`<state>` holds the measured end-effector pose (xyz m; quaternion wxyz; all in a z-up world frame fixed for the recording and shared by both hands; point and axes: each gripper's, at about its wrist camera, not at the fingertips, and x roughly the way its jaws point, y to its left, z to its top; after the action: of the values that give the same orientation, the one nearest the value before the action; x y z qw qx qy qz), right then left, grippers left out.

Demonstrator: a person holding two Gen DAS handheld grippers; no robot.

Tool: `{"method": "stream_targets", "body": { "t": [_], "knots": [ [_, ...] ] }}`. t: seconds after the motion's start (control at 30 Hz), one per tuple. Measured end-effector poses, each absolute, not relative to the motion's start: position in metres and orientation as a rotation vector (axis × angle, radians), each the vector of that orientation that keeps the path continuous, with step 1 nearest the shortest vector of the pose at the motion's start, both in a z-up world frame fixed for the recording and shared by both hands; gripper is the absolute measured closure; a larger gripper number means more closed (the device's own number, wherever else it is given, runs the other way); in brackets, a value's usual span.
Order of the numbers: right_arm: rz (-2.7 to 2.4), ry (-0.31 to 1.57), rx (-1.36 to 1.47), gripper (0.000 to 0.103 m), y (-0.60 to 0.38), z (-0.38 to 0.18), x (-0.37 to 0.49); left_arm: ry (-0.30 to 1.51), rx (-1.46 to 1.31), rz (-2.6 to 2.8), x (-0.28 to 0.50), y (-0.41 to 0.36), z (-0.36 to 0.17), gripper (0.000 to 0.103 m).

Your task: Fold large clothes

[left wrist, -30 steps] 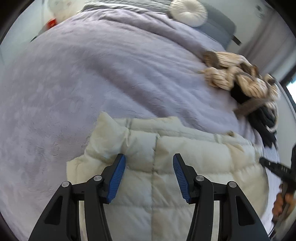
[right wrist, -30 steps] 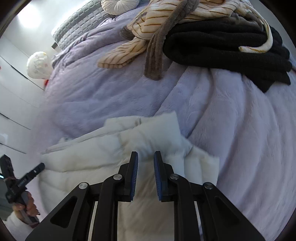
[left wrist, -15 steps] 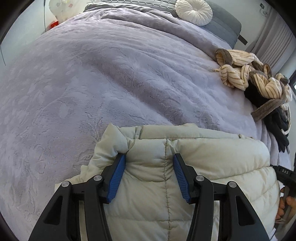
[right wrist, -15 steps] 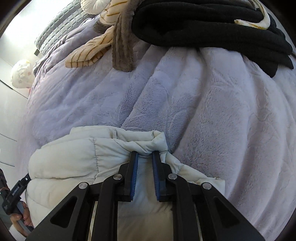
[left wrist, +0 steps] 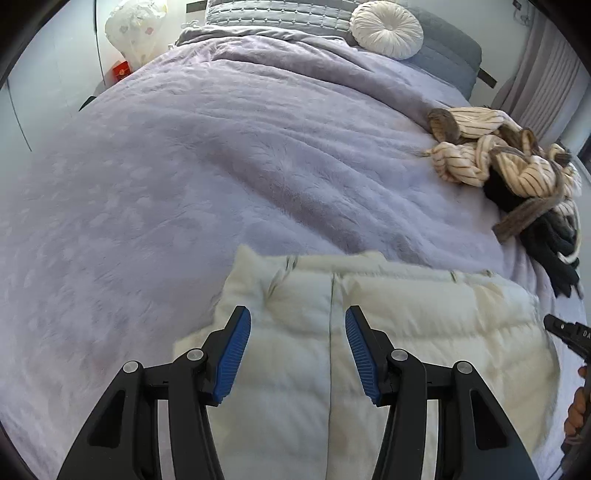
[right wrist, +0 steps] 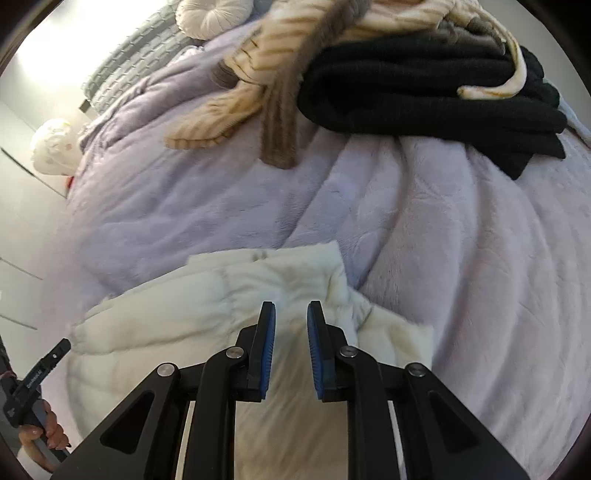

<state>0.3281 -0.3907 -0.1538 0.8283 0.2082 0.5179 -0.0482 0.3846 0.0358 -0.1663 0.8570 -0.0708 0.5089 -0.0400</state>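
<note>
A cream quilted puffer jacket [left wrist: 406, 325] lies folded on the lilac bedspread [left wrist: 184, 184]. My left gripper [left wrist: 297, 321] is open and empty, its blue pads above the jacket's near left part. In the right wrist view the jacket [right wrist: 192, 317] lies under my right gripper [right wrist: 290, 314], whose jaws stand slightly apart with nothing between them, just above the jacket's right corner. Each gripper shows at the edge of the other's view: the right one [left wrist: 569, 332], the left one [right wrist: 37, 376].
A heap of striped cream and black clothes [left wrist: 517, 173] lies at the bed's right side, close ahead in the right wrist view [right wrist: 424, 92]. A round white cushion [left wrist: 388, 33] rests by the grey headboard. A white bag [left wrist: 136, 33] stands left of the bed.
Both grippers lowered the jacket's edge onto the bed and then lifted back. The right gripper was shut on the jacket's corner and has let it go. The left stayed open.
</note>
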Motion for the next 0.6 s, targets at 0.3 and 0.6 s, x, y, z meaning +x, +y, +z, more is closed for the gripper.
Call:
{"method": "stream_targets", "body": {
  "t": [0.3, 0.6],
  "knots": [
    [0.0, 1.062, 0.57, 0.032, -0.38, -0.126, 0.244, 1.072, -0.116, -0.051, 0.294, 0.051, -0.149, 0.0],
    [0.011, 1.057, 0.777, 0.021, -0.388, -0.136, 0.174, 1.134, -0.314, -0.04, 0.238, 0.074, -0.162, 0.0]
  ]
}}
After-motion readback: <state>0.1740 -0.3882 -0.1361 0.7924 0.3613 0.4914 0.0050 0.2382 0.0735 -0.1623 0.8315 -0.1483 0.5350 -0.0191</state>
